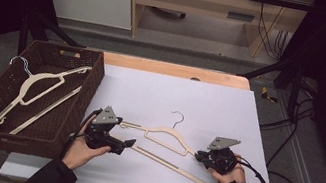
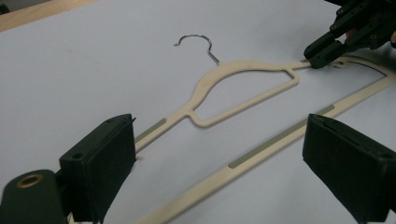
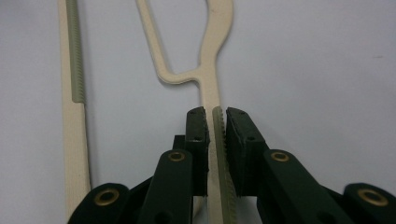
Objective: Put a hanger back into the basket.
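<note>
Right gripper (image 3: 215, 119) has its jaws clamped on the hanger (image 1: 168, 140) arm mid-frame on the table (image 1: 229, 108), so slide the open left gripper (image 2: 219, 154) squarely over the other arm before lifting.

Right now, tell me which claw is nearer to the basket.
Left. The left claw sits just beside the basket, over the hanger; the right claw grips the hanger's far end.
</note>
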